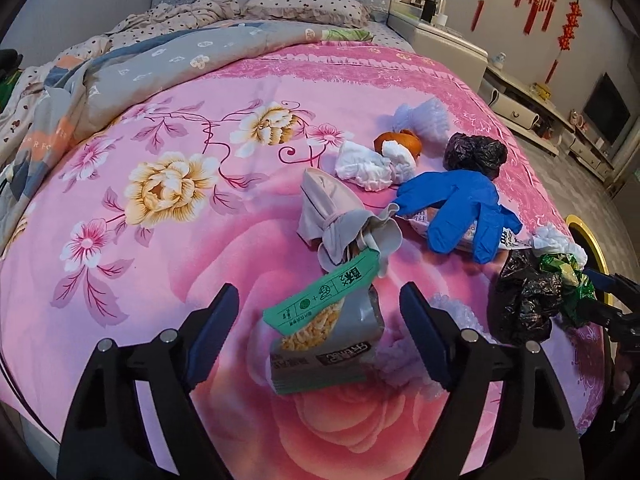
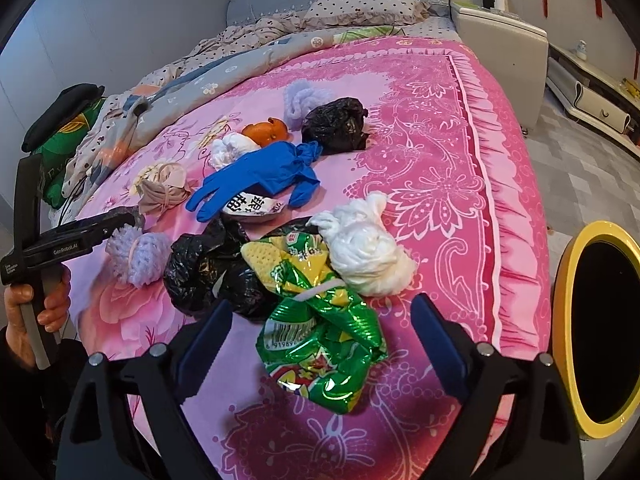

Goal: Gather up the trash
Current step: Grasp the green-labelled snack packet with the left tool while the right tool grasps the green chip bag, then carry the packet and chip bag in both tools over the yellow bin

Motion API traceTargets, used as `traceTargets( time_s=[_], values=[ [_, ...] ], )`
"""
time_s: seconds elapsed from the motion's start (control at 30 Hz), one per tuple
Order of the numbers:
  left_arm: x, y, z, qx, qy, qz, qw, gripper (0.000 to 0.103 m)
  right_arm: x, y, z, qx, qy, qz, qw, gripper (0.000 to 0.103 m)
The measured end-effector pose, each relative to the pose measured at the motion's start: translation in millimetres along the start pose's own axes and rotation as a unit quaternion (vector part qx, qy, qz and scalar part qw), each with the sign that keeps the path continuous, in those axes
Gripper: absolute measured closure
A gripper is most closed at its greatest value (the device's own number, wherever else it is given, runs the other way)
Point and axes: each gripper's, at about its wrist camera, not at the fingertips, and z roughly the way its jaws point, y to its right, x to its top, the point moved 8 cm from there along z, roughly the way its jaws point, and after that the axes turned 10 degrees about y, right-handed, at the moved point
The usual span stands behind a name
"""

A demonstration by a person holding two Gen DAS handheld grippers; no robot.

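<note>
Trash lies scattered on a pink flowered bedspread [image 1: 160,240]. My left gripper [image 1: 320,312] is open, its fingers on either side of a grey-and-green snack packet [image 1: 320,340]. My right gripper [image 2: 322,328] is open around a crumpled green foil wrapper [image 2: 324,344]. Beyond lie a black bag [image 2: 212,268], a white wad [image 2: 364,248], a blue glove [image 2: 260,176], a beige cloth bundle [image 1: 336,216], an orange peel [image 2: 266,130], a second black bag [image 2: 336,122] and lilac foam nets [image 2: 138,256]. The left gripper also shows at the left in the right wrist view [image 2: 120,220].
A yellow-rimmed bin [image 2: 600,332] with a black inside stands on the floor right of the bed. A rumpled grey quilt [image 1: 120,68] and pillows lie at the far end. A white nightstand [image 2: 500,36] and low cabinets stand far right.
</note>
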Motion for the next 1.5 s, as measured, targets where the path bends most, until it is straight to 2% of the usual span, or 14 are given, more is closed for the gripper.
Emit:
traceTargets(
  time_s=[0.17, 0.27, 0.33, 0.4, 0.53, 0.6, 0.73, 0.8, 0.97, 1.1, 1.3, 1.5],
  values=[
    [-8, -2, 10, -0.008, -0.017, -0.003, 0.9998, 0.037, -6, 0, 10, 0.007, -0.013, 0.004, 1.0, 0.025],
    [-12, -4, 19, -0.019, -0.035, -0.017, 0.9991, 0.049, -6, 3, 15, 0.01, -0.018, 0.009, 1.0, 0.03],
    [-15, -4, 22, -0.021, -0.041, -0.017, 0.9988, 0.056, -6, 3, 17, 0.009, -0.02, 0.005, 1.0, 0.038],
    [-17, -3, 23, -0.019, -0.044, -0.008, 0.9988, 0.072, -7, 5, 17, 0.011, -0.023, 0.013, 1.0, 0.047],
    [-18, 1, 18, -0.019, -0.037, 0.006, 0.9991, 0.078, -10, 4, 15, 0.022, -0.036, 0.018, 0.999, 0.051],
    [-17, 1, 15, -0.01, -0.029, 0.009, 0.9995, 0.082, -10, 5, 12, 0.03, -0.039, 0.025, 0.998, 0.057],
    [-11, -1, 6, -0.014, -0.015, -0.006, 0.9998, 0.085, -8, 2, 3, 0.039, -0.03, 0.025, 0.998, 0.066],
    [-10, -3, 2, -0.01, -0.009, -0.009, 0.9999, 0.086, -7, 0, -3, 0.042, -0.023, 0.026, 0.999, 0.067],
    [-5, -10, -11, -0.008, 0.005, -0.029, 0.9995, 0.087, 0, -7, -22, 0.047, 0.005, 0.009, 0.999, 0.069],
    [-3, -23, -26, -0.009, 0.015, -0.062, 0.9979, 0.087, 2, -8, -35, 0.064, 0.01, 0.018, 0.998, 0.069],
    [-1, -32, -56, -0.004, 0.044, -0.083, 0.9956, 0.087, 6, -11, -57, 0.078, 0.024, 0.024, 0.996, 0.069],
    [12, -21, -90, -0.011, 0.081, -0.093, 0.9923, 0.087, 15, -6, -76, 0.087, 0.046, 0.038, 0.994, 0.069]
  ],
)
